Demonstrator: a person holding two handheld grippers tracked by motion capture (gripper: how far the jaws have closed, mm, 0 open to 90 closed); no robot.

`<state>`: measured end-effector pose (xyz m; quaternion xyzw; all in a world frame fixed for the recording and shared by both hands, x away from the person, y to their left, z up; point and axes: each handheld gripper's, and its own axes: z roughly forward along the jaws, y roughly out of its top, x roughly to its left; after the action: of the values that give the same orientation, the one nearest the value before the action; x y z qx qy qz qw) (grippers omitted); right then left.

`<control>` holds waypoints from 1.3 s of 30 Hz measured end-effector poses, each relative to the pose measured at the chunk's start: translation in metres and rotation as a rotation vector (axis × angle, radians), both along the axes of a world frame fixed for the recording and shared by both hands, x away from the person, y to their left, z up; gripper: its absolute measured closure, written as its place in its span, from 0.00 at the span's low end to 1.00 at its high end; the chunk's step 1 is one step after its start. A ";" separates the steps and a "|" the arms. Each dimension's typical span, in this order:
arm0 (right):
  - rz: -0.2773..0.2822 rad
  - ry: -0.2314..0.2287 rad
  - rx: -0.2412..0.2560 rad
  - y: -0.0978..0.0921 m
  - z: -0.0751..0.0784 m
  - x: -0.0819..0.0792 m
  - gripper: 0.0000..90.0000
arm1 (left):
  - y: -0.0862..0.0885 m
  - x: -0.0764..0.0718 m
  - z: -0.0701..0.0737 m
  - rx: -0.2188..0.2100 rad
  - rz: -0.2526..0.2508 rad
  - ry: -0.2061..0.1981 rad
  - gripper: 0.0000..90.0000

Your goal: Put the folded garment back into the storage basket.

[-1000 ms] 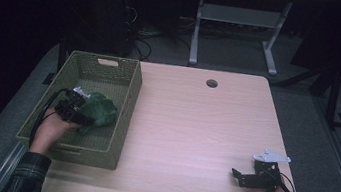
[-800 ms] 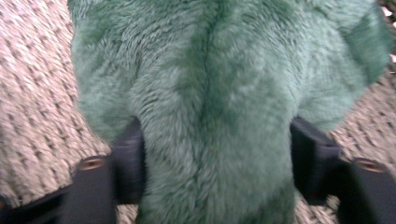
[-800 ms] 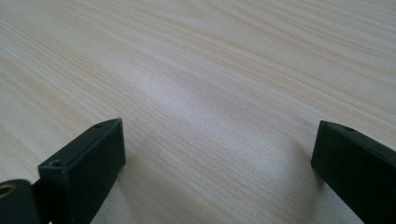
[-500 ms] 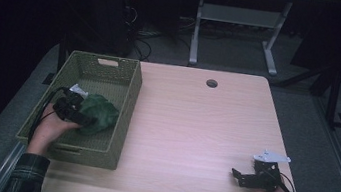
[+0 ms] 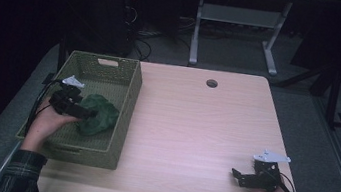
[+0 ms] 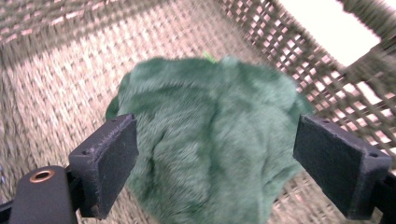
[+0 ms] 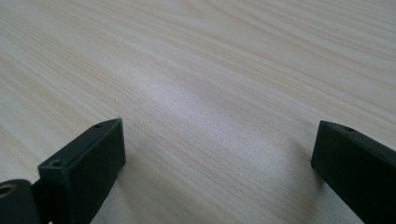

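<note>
Dark floor and black equipment surround a pale wood-grain table (image 5: 194,129) with a round cable hole (image 5: 211,83) near its far edge, and the lit tabletop is where everything sits. At the left, an olive-green woven basket (image 5: 112,62) with cut-out handles stands on the table's left part, hanging a little over its edge. Inside lies a crumpled dark green fuzzy cloth (image 5: 97,115) on the basket floor, toward the right wall. The left gripper (image 5: 86,112), held by a hand in a plaid sleeve, reaches into the basket with its jaws spread wide on either side of the cloth; in the left gripper view the black pads (image 6: 108,161) flank the fabric without pressing it, which reads as a stance for closing on the cloth to lift it out, or one just after letting it go; I cannot tell which. Across the bare middle of the table, the right gripper (image 5: 237,176) rests low near the front right corner, jaws parted over plain wood and holding nothing, apparently parked out of the way. No brand, label or writing is legible anywhere.
</note>
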<state>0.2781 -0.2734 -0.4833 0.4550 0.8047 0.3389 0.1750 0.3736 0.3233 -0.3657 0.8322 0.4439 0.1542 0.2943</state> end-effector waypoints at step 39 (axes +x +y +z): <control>0.000 0.000 0.000 0.000 0.000 0.000 0.03 | -0.152 -0.014 0.037 -0.161 -0.302 -0.063 0.15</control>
<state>0.2781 -0.2734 -0.4833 0.4550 0.8046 0.3390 0.1750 0.3591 0.1709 -0.3288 0.8579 0.3154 0.0980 0.3936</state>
